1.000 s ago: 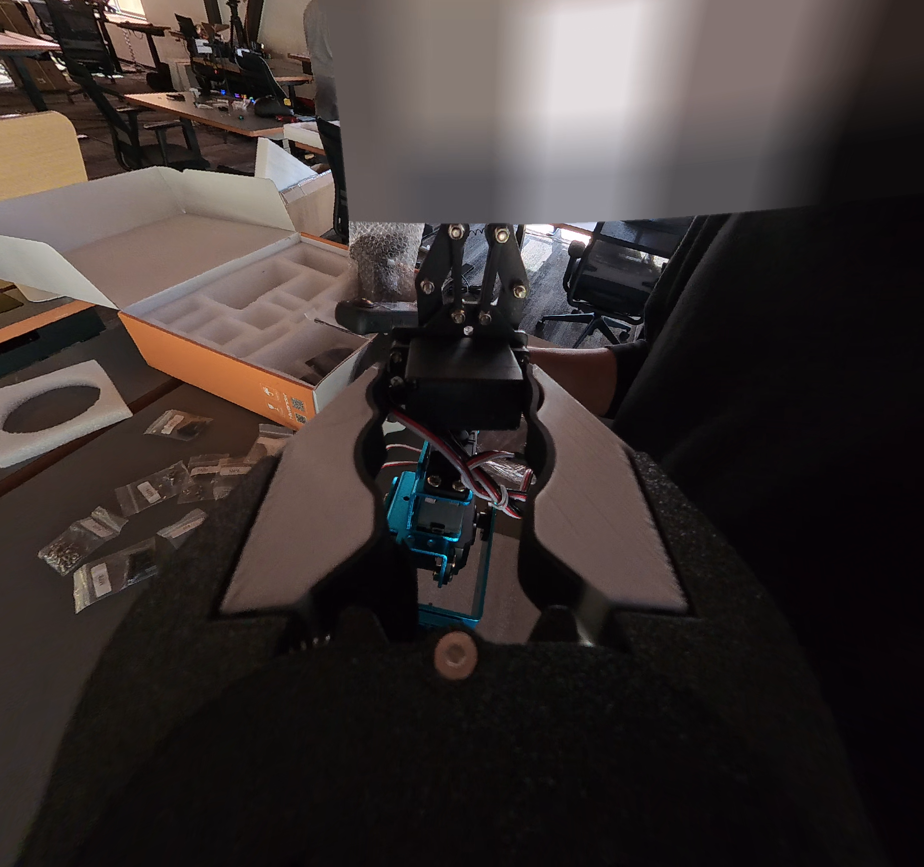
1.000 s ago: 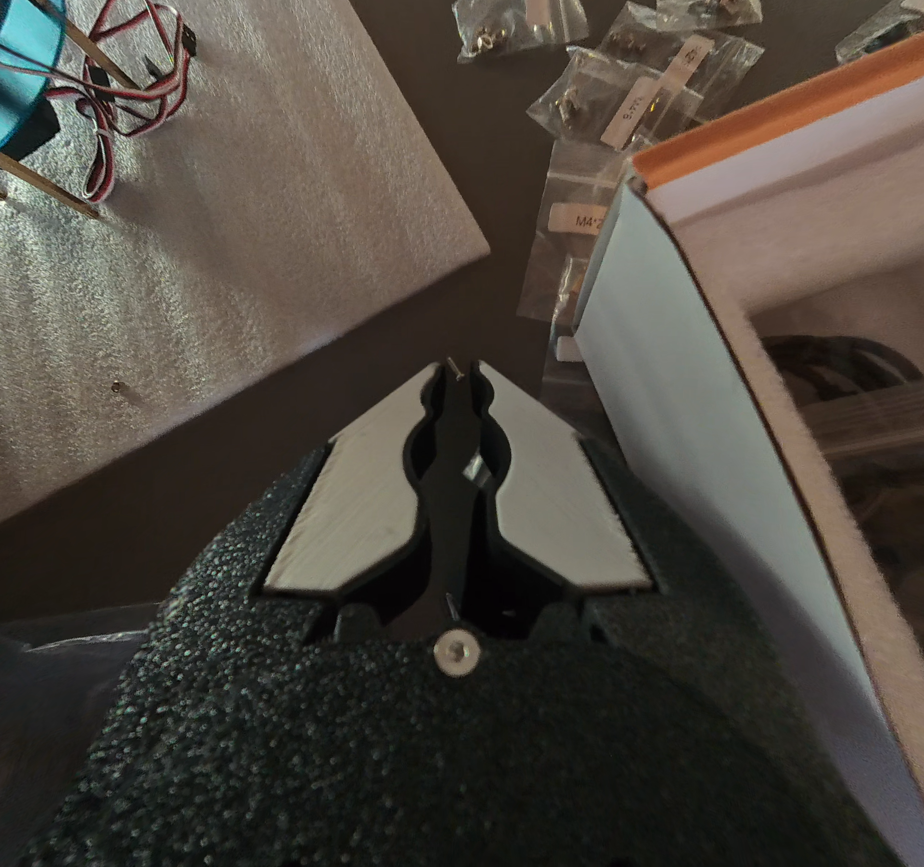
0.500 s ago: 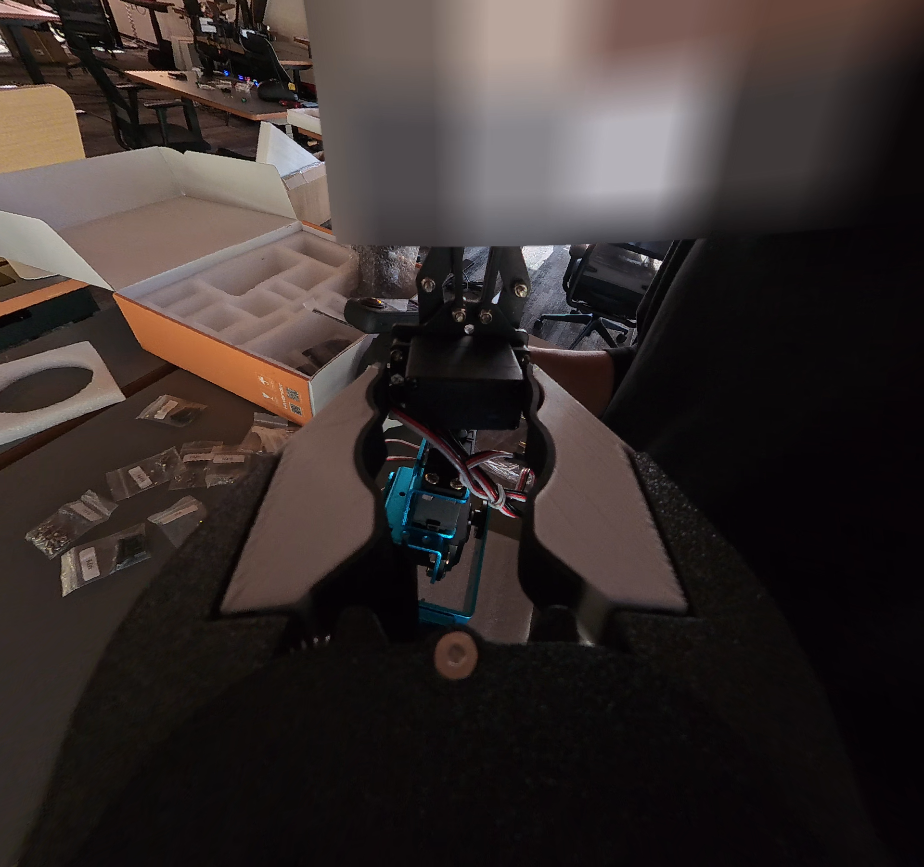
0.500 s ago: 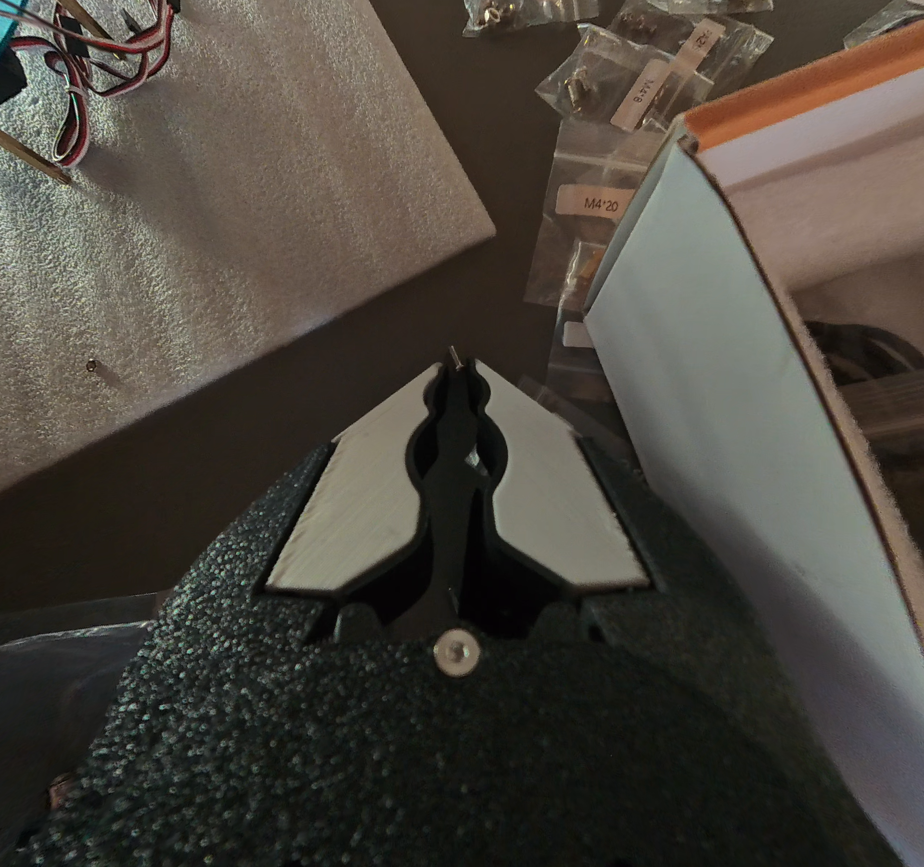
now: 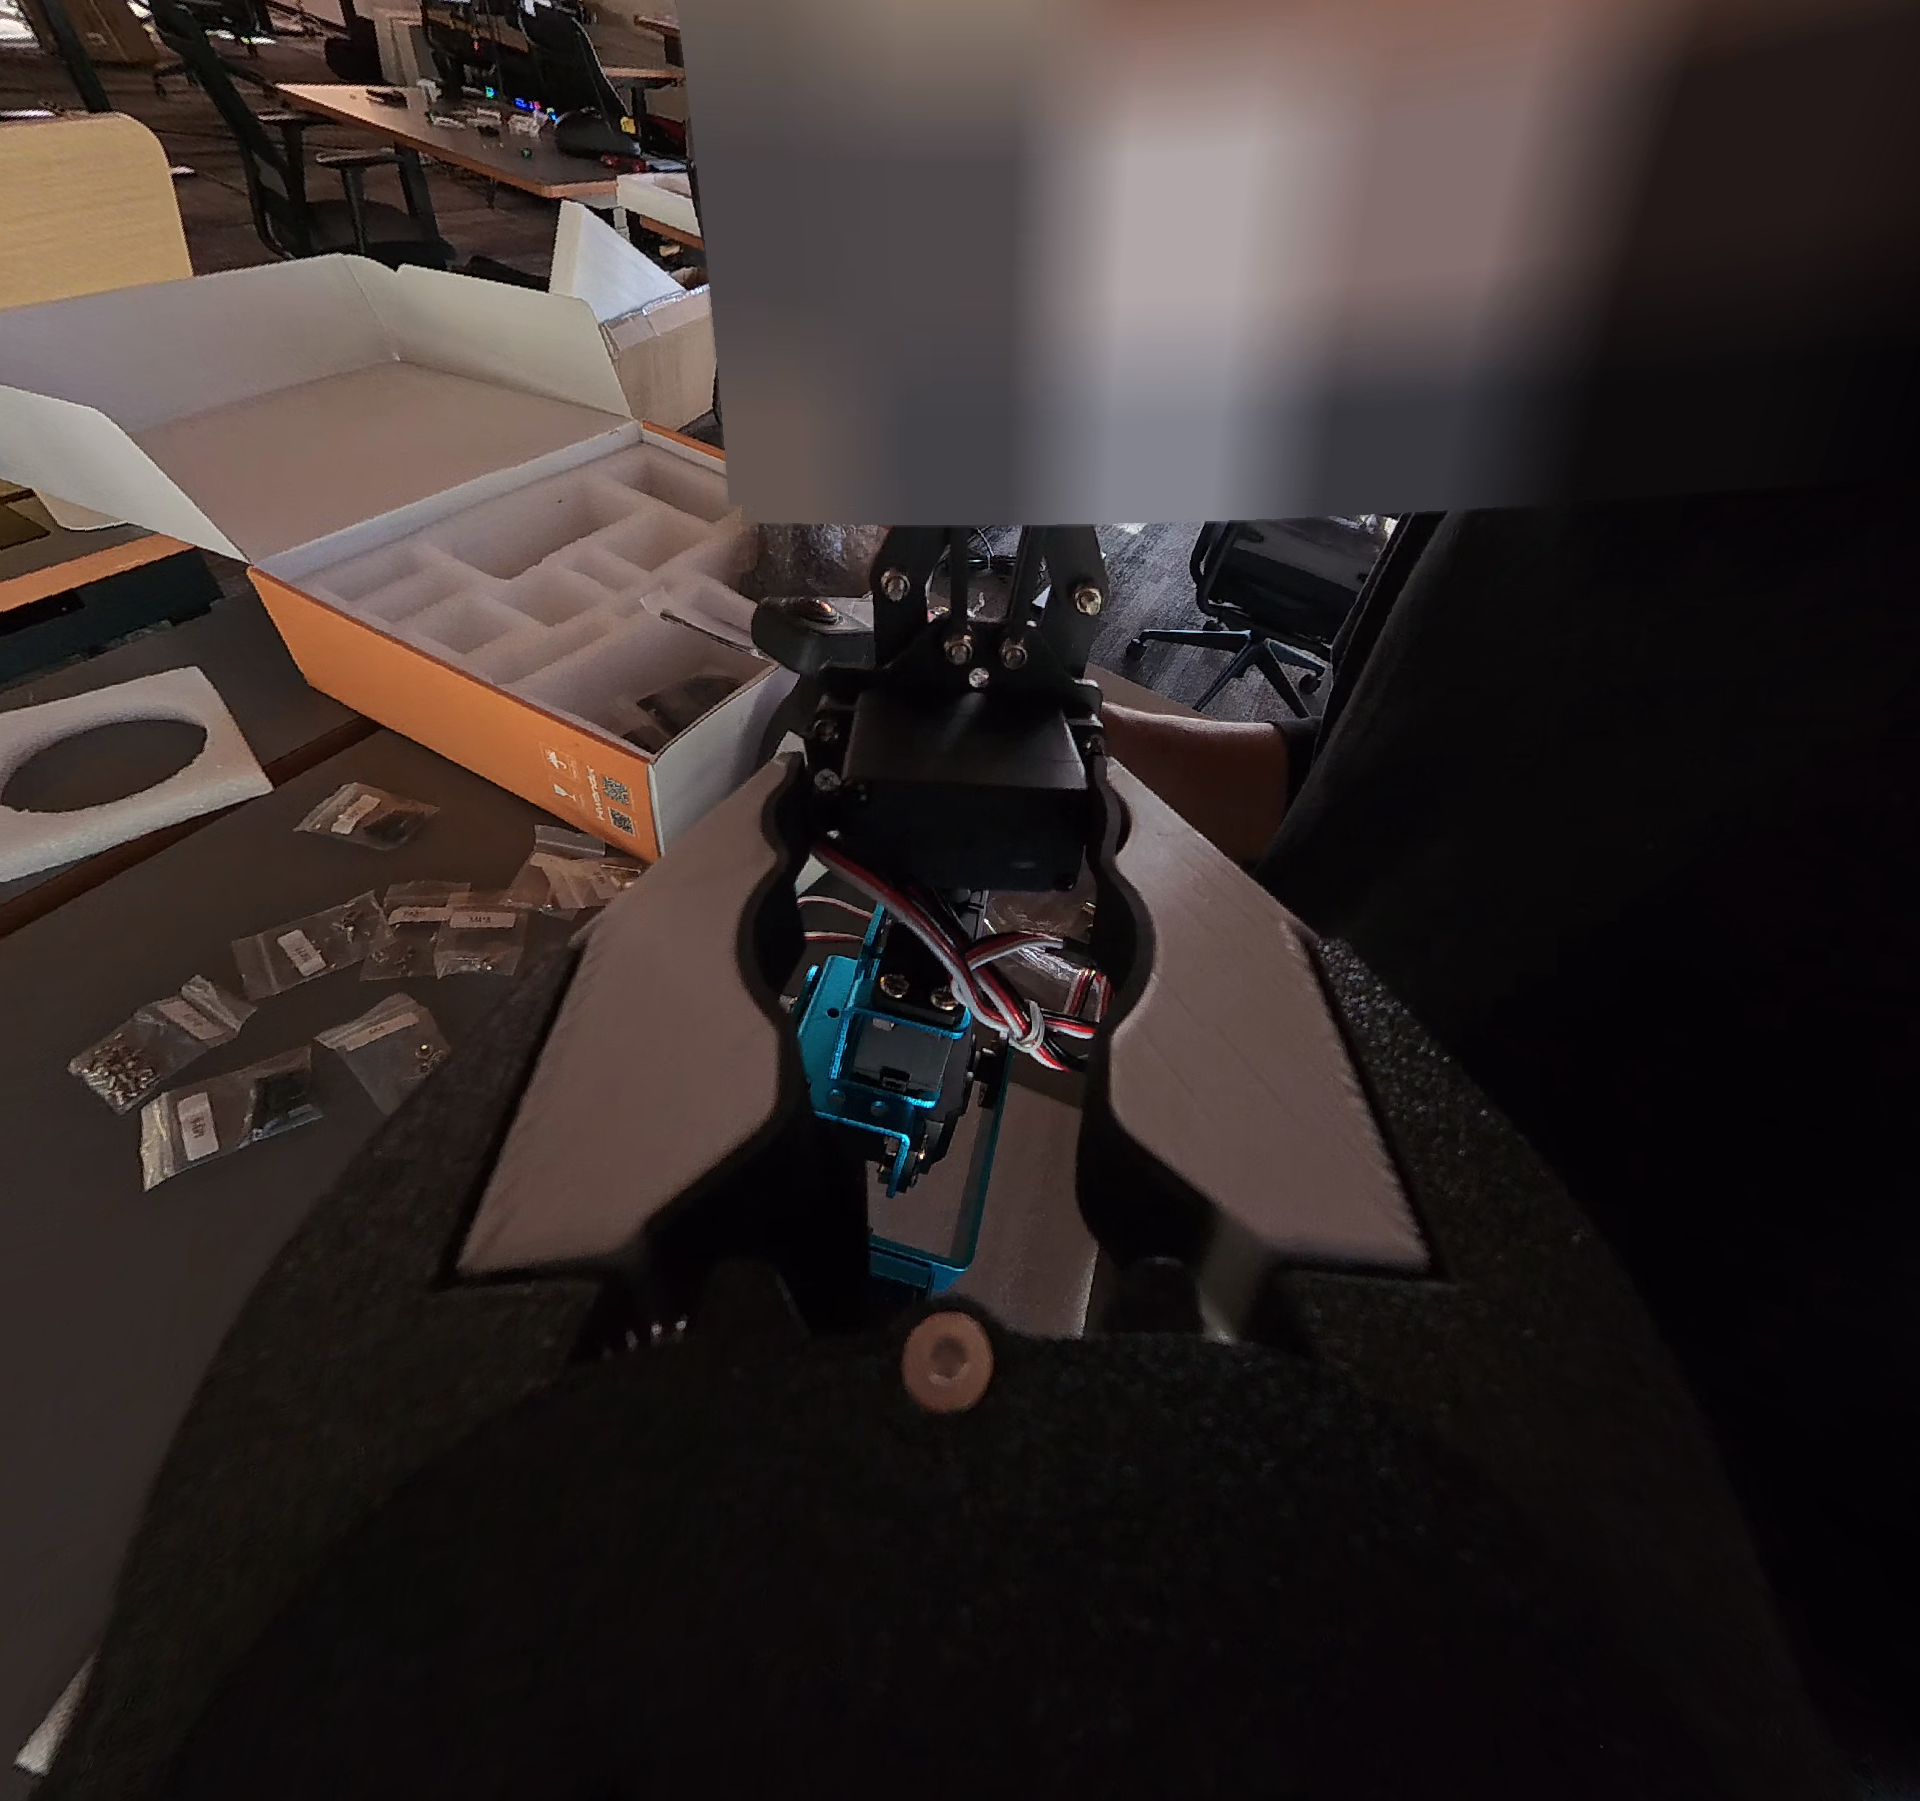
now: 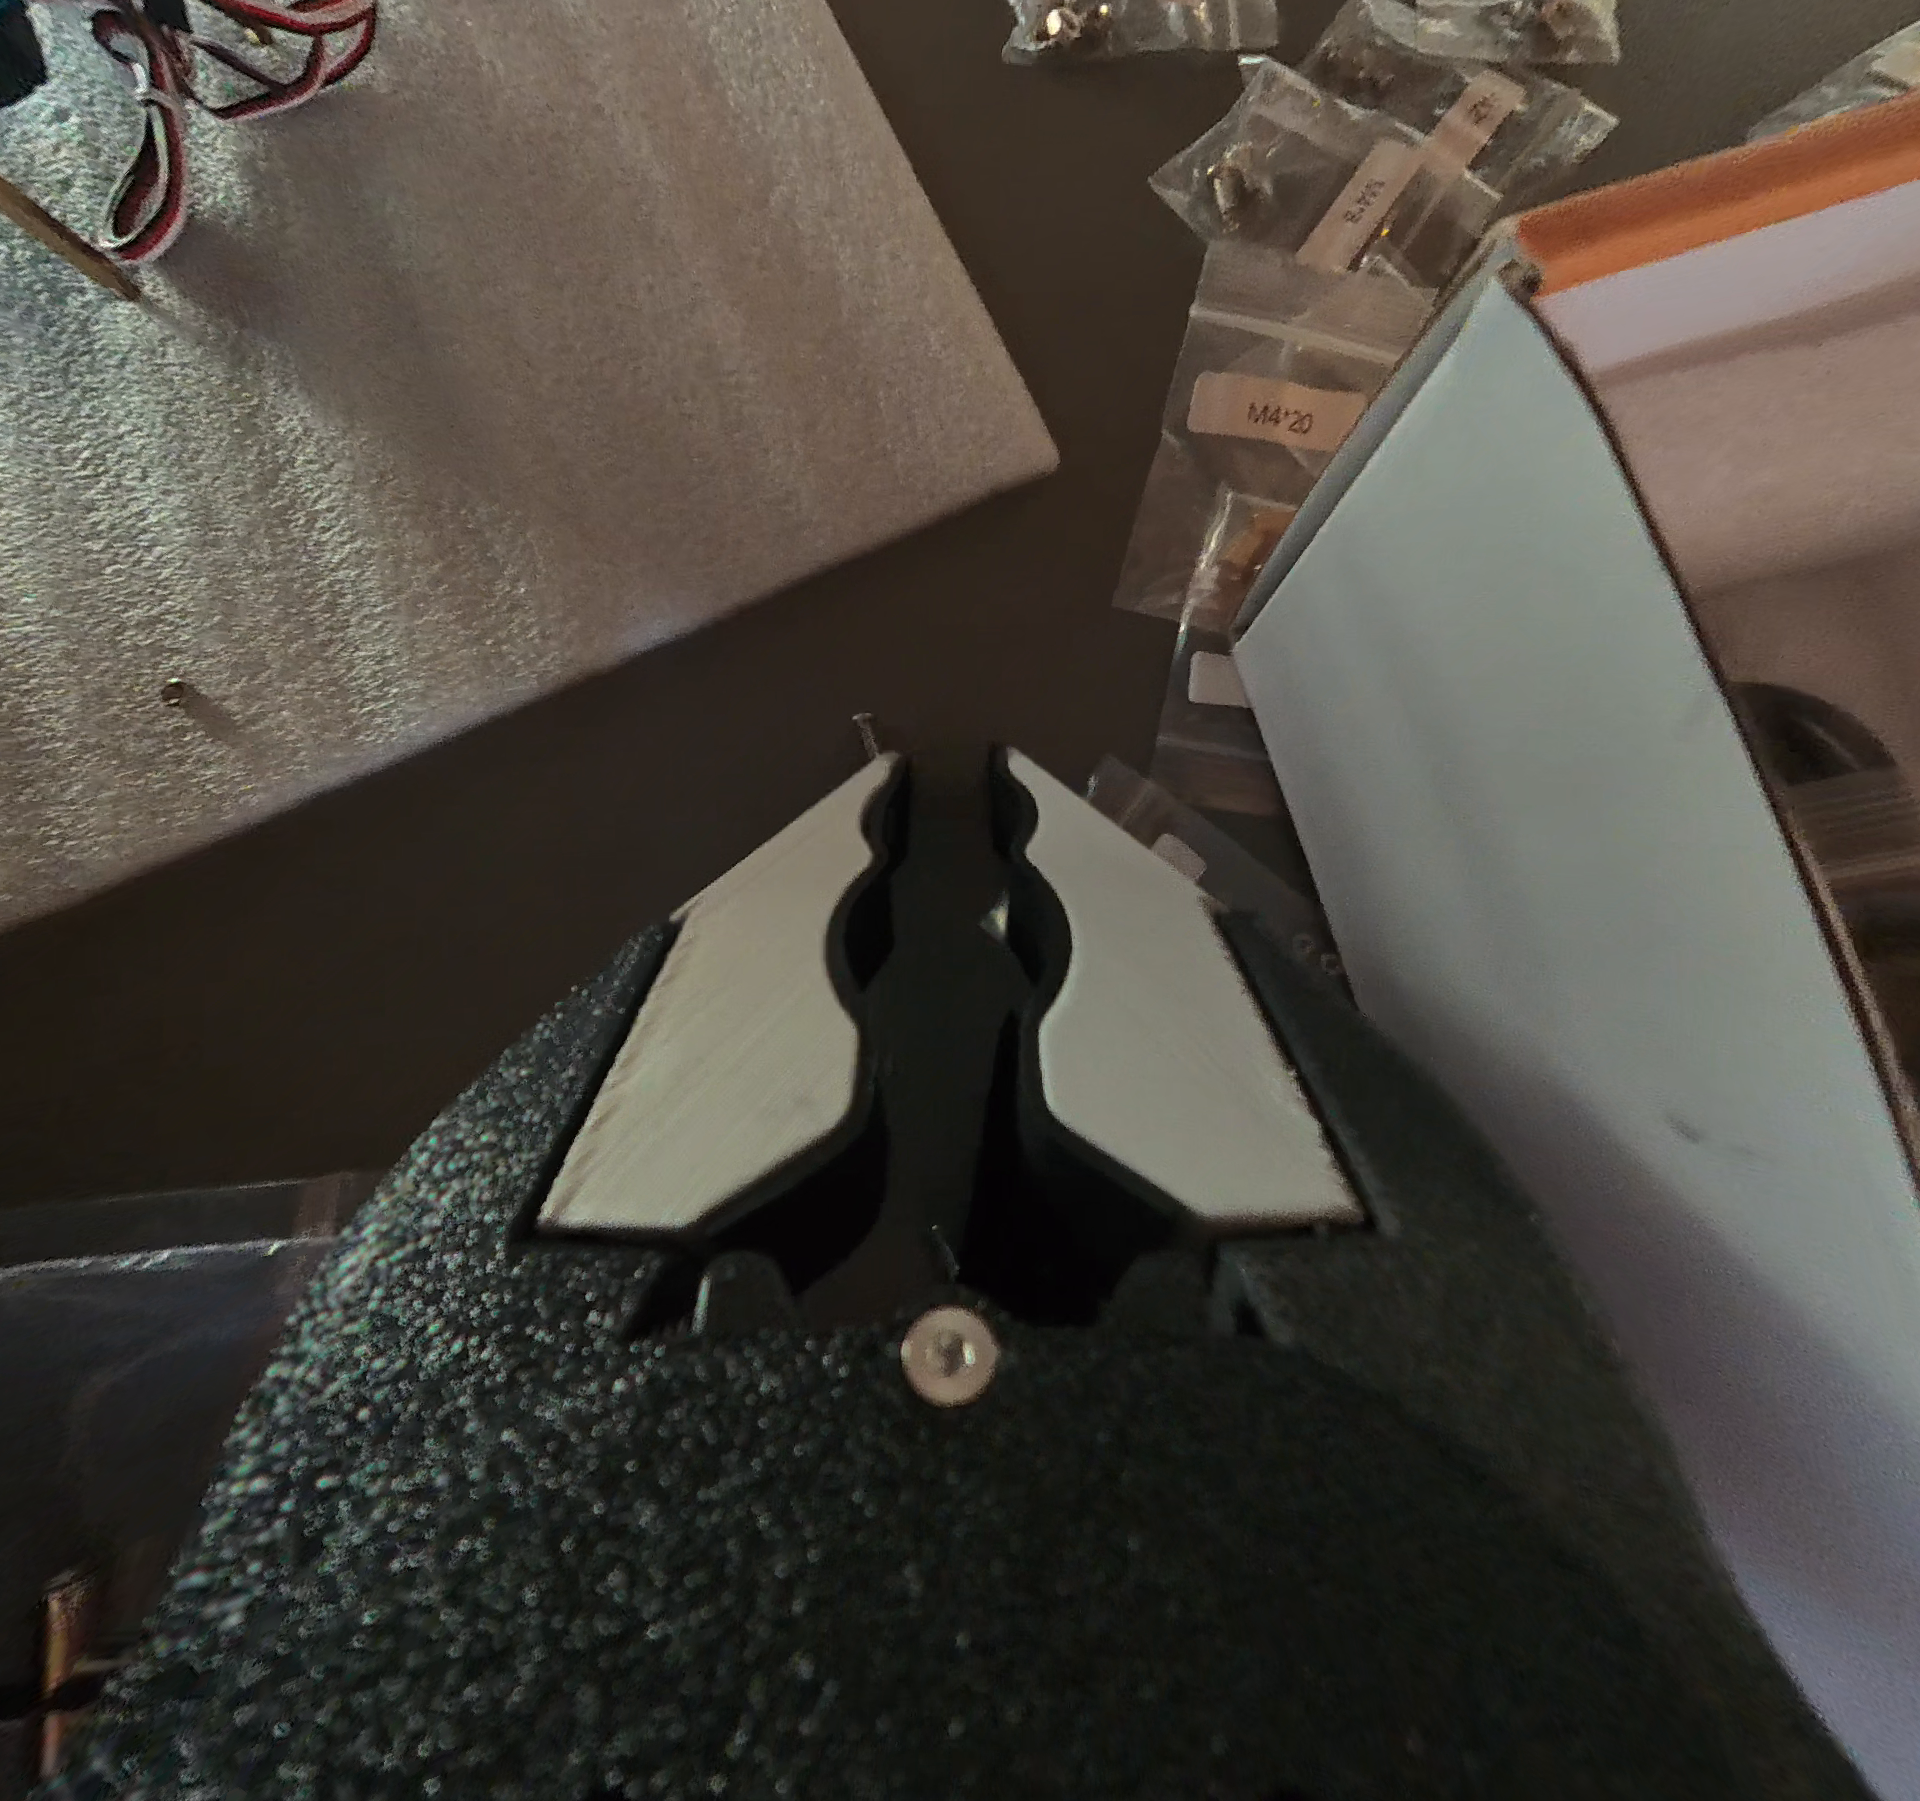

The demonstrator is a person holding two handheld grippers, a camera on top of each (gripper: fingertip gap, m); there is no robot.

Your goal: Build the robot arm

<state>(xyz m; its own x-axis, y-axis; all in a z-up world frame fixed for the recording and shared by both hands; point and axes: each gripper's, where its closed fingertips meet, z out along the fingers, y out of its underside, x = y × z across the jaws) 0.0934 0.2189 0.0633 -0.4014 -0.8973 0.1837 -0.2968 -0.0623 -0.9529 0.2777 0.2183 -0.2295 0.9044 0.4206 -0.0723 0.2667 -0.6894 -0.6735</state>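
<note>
Left gripper [image 5: 951, 795]: fingers clamped on the black servo block [image 5: 961, 790] of a small robot-arm assembly with blue metal bracket [image 5: 883, 1045] and red-white-black wires [image 5: 997, 982], held above the dark counter [image 5: 208, 1232].

Right gripper [image 6: 945, 764]: fingers nearly pressed together, pinching a tiny screw [image 6: 864, 735] at the tips, over the counter [image 6: 520, 920] beside a grey foam sheet [image 6: 468, 297].

Orange-and-white box [image 5: 468, 702]: open, white foam compartments, printed symbols on its end.

Clear zip bags [image 6: 1351, 141]: small hardware inside, white labels bearing size codes, scattered beside the box [image 6: 1507, 816].
</note>
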